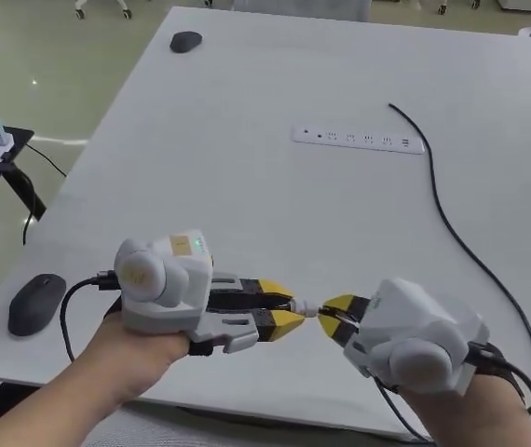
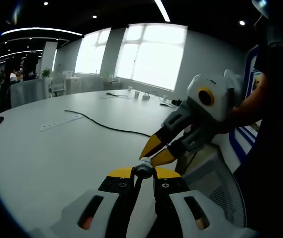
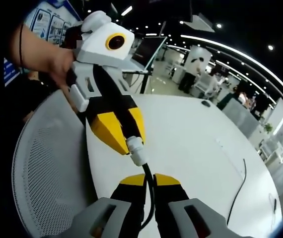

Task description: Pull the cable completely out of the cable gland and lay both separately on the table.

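Presently left claw (image 2: 142,173) pinched narrow on the cable gland (image 3: 136,148), the small white fitting caught between its yellow tips; right claw (image 3: 149,179) facing it tip to tip, likewise drawn narrow, gripping the thin black cable (image 3: 150,191) just behind the fitting. Cable runs straight from the right claw's tips into the end of the gland, so the two are joined. Head view puts both claws level and nearly touching, gland bridging the small gap between them, all held up over the near edge of the white table (image 1: 247,196), neither part lying on it. Further out: dark mouse (image 1: 34,303) at the near left corner of the table, white power strip (image 1: 359,140) well beyond the claws, long black lead (image 1: 452,223) curving down the right side, second mouse (image 1: 185,41) at the far end
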